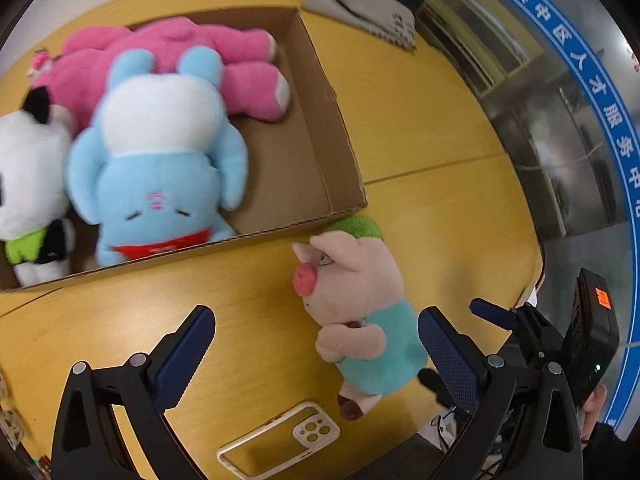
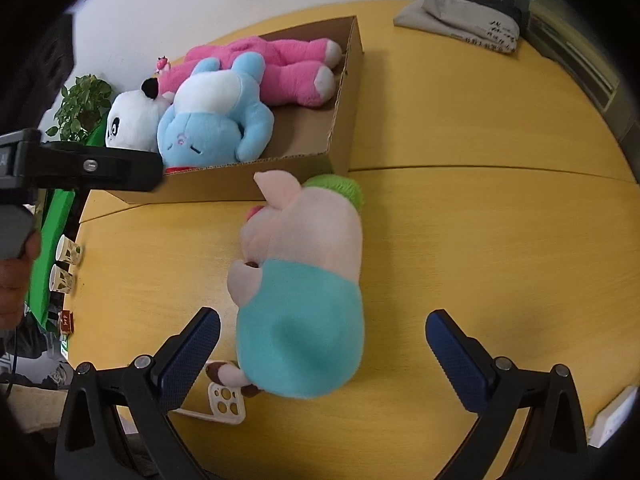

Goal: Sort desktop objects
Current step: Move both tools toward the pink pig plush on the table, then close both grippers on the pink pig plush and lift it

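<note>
A plush pig (image 1: 360, 312) (image 2: 304, 280) in a teal shirt with a green cap lies on the yellow table, just in front of the cardboard box (image 1: 320, 152) (image 2: 348, 92). In the box lie a blue plush (image 1: 160, 168) (image 2: 216, 116), a pink plush (image 1: 192, 64) (image 2: 280, 64) and a panda plush (image 1: 28, 184) (image 2: 128, 120). My left gripper (image 1: 316, 364) is open over the table, the pig beside its right finger. My right gripper (image 2: 324, 356) is open, its fingers on either side of the pig's teal body without touching it. A white phone case (image 1: 280, 440) (image 2: 224, 404) lies by the pig's feet.
A folded grey cloth (image 1: 360, 4) (image 2: 460, 20) lies at the table's far edge. Paper cups (image 2: 66, 264), a green panel (image 2: 52, 240) and a potted plant (image 2: 80, 104) stand to the left. The other gripper (image 1: 560, 340) (image 2: 80, 164) shows in each view, held by a hand.
</note>
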`<state>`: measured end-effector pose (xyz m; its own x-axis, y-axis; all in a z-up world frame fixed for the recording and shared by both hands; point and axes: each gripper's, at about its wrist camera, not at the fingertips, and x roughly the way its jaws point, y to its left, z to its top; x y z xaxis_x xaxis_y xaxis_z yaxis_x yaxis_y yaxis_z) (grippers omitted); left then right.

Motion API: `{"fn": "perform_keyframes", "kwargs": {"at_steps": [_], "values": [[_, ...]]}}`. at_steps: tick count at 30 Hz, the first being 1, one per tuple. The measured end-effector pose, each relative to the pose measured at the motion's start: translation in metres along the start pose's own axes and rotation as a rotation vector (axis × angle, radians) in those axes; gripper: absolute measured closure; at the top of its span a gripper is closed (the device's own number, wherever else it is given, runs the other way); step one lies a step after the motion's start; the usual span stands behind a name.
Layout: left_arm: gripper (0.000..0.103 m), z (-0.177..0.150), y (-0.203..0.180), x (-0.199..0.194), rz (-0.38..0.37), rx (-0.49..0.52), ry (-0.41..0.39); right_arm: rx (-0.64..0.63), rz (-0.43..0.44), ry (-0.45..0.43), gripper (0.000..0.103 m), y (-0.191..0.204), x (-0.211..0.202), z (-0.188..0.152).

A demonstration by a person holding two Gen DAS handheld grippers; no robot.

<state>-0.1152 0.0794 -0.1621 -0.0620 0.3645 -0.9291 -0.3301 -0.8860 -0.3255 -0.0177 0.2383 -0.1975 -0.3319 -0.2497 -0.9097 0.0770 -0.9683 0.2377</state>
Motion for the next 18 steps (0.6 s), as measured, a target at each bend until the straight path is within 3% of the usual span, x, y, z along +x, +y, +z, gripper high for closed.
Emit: {"fn": "perform_keyframes", "kwargs": {"at_steps": [7,13,14,15,16,18], "values": [[0.0,0.018,-0.002,0.063,-0.047,-0.037,0.109,0.044,0.061,0.033,0.0,-0.004,0.038,-0.006],[0.0,0.021,-0.002,0.093,-0.121,-0.048,0.15,0.016,0.148,0.088,0.0,-0.001,0.062,-0.008],[0.0,0.021,-0.003,0.099,-0.126,-0.042,0.159,0.005,0.157,0.105,0.002,0.0,0.067,-0.009],[0.001,0.02,-0.003,0.105,-0.125,-0.03,0.174,-0.002,0.165,0.124,0.012,0.001,0.071,-0.01],[0.001,0.019,-0.003,0.112,-0.129,-0.016,0.188,-0.005,0.176,0.142,0.015,0.001,0.076,-0.011],[0.013,0.018,0.0,0.118,-0.185,-0.019,0.2,-0.007,0.186,0.145,0.021,0.0,0.076,-0.01]]}}
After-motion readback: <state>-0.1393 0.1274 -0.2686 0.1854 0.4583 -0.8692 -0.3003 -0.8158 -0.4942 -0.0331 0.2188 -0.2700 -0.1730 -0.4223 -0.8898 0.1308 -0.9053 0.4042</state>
